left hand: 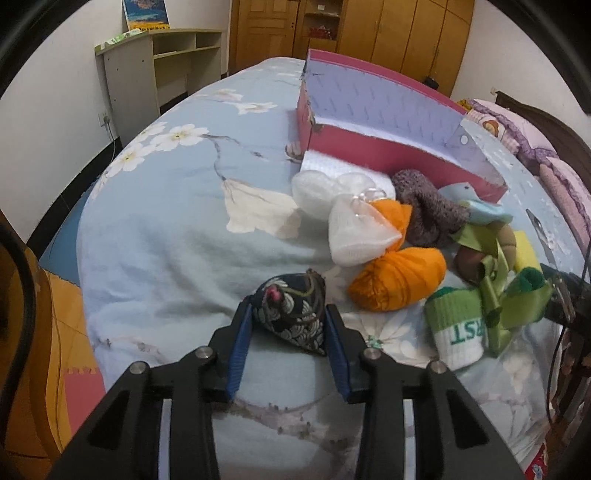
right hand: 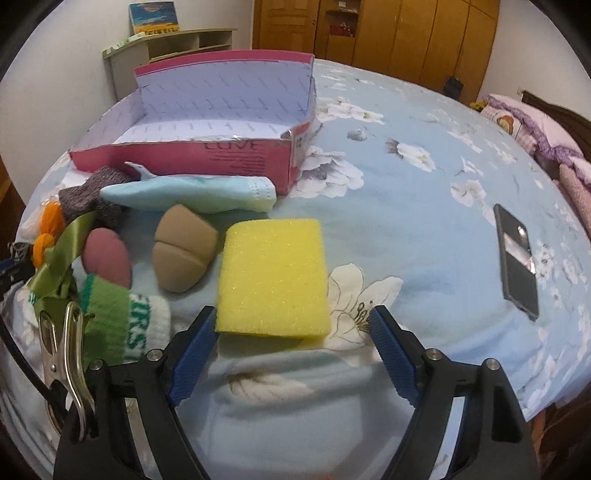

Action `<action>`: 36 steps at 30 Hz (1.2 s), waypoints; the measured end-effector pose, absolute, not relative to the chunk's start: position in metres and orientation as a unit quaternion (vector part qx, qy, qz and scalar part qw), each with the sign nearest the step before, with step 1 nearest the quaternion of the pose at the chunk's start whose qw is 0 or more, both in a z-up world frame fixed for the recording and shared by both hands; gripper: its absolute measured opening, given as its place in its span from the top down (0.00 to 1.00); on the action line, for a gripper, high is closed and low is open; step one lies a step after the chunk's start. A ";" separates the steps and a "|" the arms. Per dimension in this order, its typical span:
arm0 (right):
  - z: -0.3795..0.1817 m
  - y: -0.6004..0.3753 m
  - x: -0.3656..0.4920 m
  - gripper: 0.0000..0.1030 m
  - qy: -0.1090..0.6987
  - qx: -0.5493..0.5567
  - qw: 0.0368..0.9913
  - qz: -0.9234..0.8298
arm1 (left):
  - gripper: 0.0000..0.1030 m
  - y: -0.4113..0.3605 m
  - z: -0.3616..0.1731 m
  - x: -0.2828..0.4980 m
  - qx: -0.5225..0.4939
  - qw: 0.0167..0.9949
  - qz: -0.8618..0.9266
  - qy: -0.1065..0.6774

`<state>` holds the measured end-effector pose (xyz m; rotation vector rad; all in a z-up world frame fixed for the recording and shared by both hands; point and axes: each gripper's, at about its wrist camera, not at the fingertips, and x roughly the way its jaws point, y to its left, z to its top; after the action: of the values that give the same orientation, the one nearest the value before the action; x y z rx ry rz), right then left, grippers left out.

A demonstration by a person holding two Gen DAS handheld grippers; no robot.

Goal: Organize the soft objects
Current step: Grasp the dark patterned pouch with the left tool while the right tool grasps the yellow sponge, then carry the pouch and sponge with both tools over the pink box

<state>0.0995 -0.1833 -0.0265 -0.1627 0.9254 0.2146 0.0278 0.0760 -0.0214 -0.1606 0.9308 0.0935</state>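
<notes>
A pink open box (left hand: pixel 388 147) with a lilac lining sits on the bed; it also shows in the right wrist view (right hand: pixel 207 155). In front of it lie soft objects: white pouches (left hand: pixel 351 236), an orange bundle (left hand: pixel 399 284), a grey knit piece (left hand: pixel 424 210), a green-white sock (left hand: pixel 454 328) and green ribbon (left hand: pixel 495 291). My left gripper (left hand: pixel 290 317) has its jaws on both sides of a dark patterned pouch (left hand: pixel 291 317), touching it. My right gripper (right hand: pixel 291 325) is open around the near edge of a yellow sponge (right hand: pixel 273 277). Tan pads (right hand: pixel 183 253), a light blue cloth (right hand: pixel 192 194) and a maroon pad (right hand: pixel 107 262) lie nearby.
A light blue floral quilt (right hand: pixel 424 206) covers the bed. A black phone (right hand: pixel 517 258) lies at the right. Pink pillows (right hand: pixel 535 125) are at the far right. A shelf unit (left hand: pixel 159 62) and wooden wardrobes (right hand: pixel 406 29) stand behind. A metal clip (right hand: pixel 66 354) hangs beside my right gripper.
</notes>
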 end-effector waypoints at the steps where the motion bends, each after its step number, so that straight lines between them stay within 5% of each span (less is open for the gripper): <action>1: -0.028 -0.183 0.100 0.19 0.446 -0.076 0.886 0.104 | 0.61 0.076 -0.023 0.028 -0.078 0.889 0.046 0.449; 16: -0.045 -0.187 0.103 0.23 0.433 -0.042 0.895 0.095 | 0.59 0.074 -0.029 0.031 -0.079 0.887 0.060 0.452; 19: -0.041 -0.188 0.100 0.44 0.429 -0.037 0.898 0.094 | 0.62 0.076 -0.027 0.028 -0.086 0.888 0.057 0.448; 22: -0.035 -0.189 0.094 0.47 0.418 -0.041 0.903 0.091 | 0.64 0.077 -0.022 0.023 -0.090 0.890 0.054 0.443; 36: 0.005 -0.180 0.070 0.47 0.380 -0.040 0.916 0.122 | 0.65 0.066 0.037 0.010 -0.063 0.922 0.034 0.380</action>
<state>0.0695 -0.1803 0.0051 -0.0830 0.7812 0.2507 0.0099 0.0662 0.0373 -0.1284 0.7796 0.0696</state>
